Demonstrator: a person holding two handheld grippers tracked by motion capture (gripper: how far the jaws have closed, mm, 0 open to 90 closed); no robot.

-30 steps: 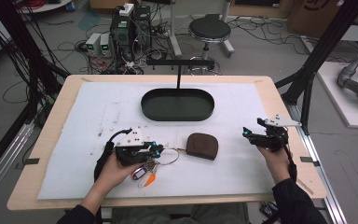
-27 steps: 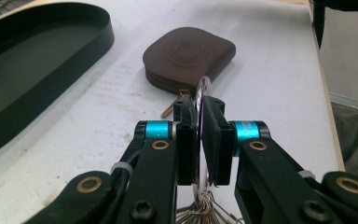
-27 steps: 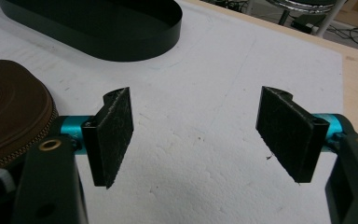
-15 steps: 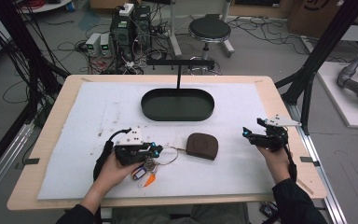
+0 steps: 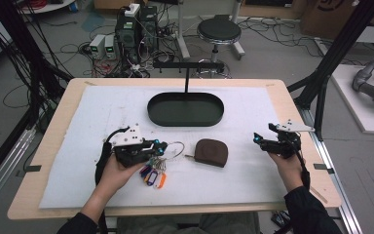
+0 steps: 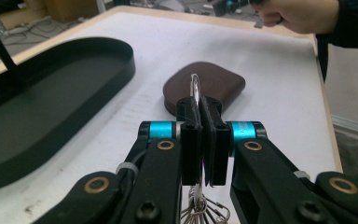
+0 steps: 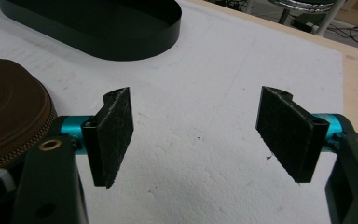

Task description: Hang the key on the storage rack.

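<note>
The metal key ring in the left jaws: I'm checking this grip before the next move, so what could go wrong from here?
1. The left gripper pinches only the thin metal key ring, so it may slip or twist out.
2. The bunch of keys with coloured tags hangs loose below and could swing or drag.
3. The brown zipped leather pouch lies just ahead and could get nudged toward the black oval tray.

Key ring [image 6: 195, 86] largely hidden between clamped jaws of left gripper [image 6: 199, 140]; keys [image 6: 200, 207] cut off by bottom edge in left gripper view. Brown pouch [image 7: 9, 109] cut off by left edge in right gripper view, part hidden behind gripper arm. Black tray [image 6: 51, 93] cut off at left edge. Key tags [image 5: 152, 174] too small to be read in high view.
</note>
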